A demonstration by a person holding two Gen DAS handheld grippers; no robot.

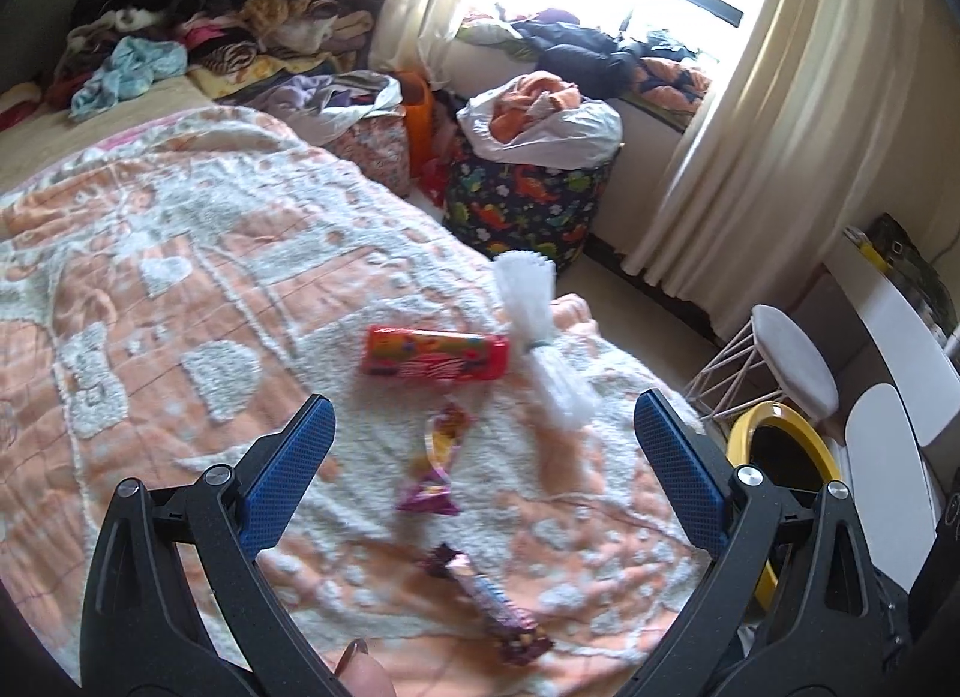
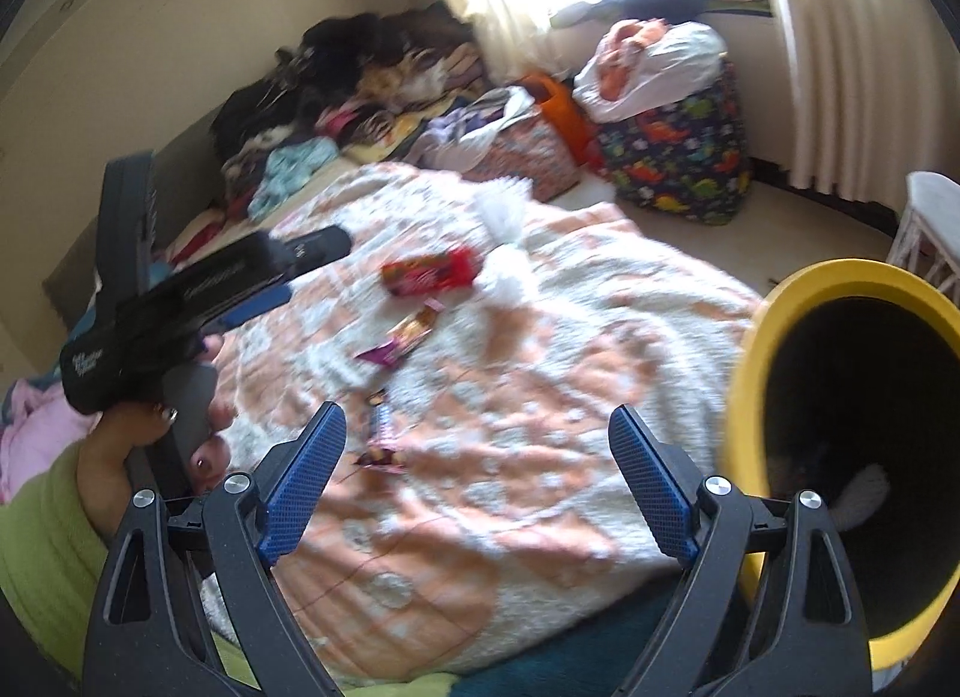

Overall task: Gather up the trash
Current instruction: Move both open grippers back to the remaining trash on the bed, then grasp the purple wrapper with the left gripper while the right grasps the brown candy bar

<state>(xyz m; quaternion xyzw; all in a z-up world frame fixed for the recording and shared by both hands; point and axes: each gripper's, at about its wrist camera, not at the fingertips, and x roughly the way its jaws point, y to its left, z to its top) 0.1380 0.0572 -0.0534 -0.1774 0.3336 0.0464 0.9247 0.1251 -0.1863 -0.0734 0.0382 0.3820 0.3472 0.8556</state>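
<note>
Trash lies on the peach-and-white blanket [image 1: 180,289]: a red snack pack [image 1: 435,353], a white tied plastic wrapper [image 1: 540,337], a yellow-purple candy wrapper [image 1: 435,463] and a dark purple bar wrapper [image 1: 492,613]. My left gripper [image 1: 483,427] is open and empty above the wrappers. In the right wrist view the same red pack [image 2: 432,271], yellow-purple wrapper [image 2: 399,337] and dark wrapper [image 2: 381,436] show. My right gripper [image 2: 477,439] is open and empty beside the yellow bin [image 2: 750,367]. The left gripper's body [image 2: 180,301] shows at the left there.
The yellow bin [image 1: 774,415] stands on the floor right of the bed. A white stool [image 1: 792,355], a dinosaur-print bag [image 1: 528,205] with a white plastic bag [image 1: 540,127], curtains [image 1: 750,127] and heaped clothes [image 1: 210,7] surround the bed.
</note>
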